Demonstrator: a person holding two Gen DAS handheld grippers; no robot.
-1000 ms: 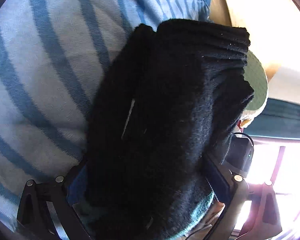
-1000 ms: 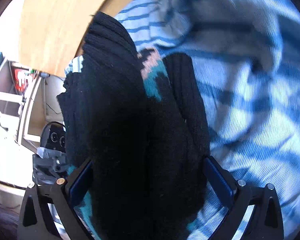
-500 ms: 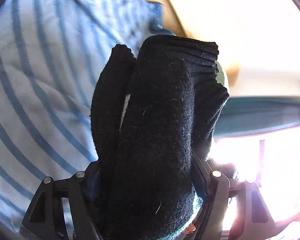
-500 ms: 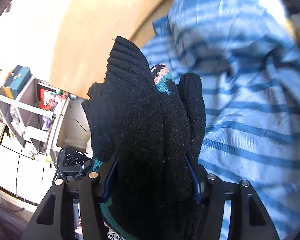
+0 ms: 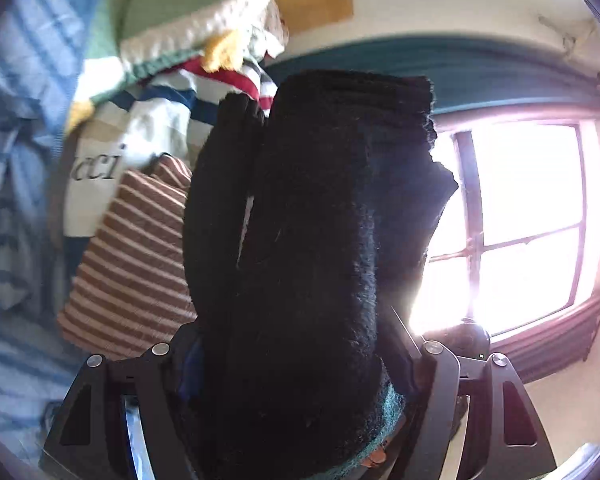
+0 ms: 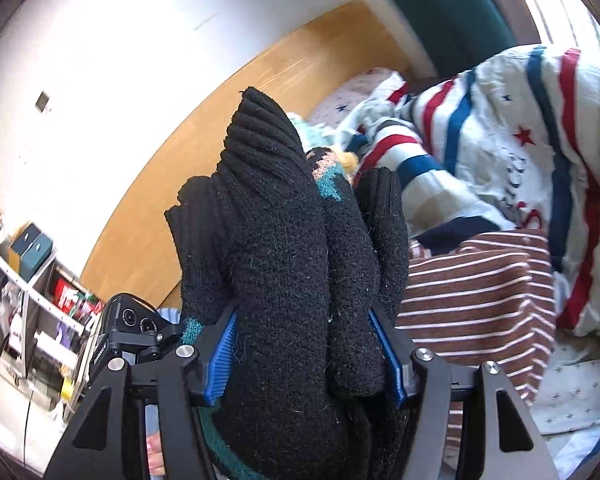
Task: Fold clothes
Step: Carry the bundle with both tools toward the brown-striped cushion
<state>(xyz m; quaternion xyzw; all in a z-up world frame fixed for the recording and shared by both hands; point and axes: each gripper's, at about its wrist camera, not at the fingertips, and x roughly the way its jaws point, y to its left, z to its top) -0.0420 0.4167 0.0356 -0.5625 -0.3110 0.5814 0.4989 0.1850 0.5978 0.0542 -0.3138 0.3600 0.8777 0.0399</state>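
Black knit garment (image 5: pixel 312 260), thick and bunched, clamped in both grippers at once and lifted clear of the bed. Left gripper (image 5: pixel 300 364) closed tight on one bundle of it, the jaws pressed into the wool, folded layers standing up between them with a ribbed edge at the top and a teal trim at the bottom. Right gripper (image 6: pixel 306 350) likewise closed on the garment (image 6: pixel 292 264), blue-ribbed pads (image 6: pixel 222 354) biting in from each side, ribbed cuff uppermost, a pink and teal patch showing in the fold. Behind, on the bed: brown striped shirt (image 6: pixel 480 300), folded flat; white cloth with red and blue stripes (image 6: pixel 500 140), crumpled just beyond it; blue striped sheet (image 5: pixel 16 160) to the left. Bright window (image 5: pixel 528 220) beyond the left gripper. Wooden headboard (image 6: pixel 260 112) and white wall behind the right one, shelves (image 6: pixel 28 312) low at left.
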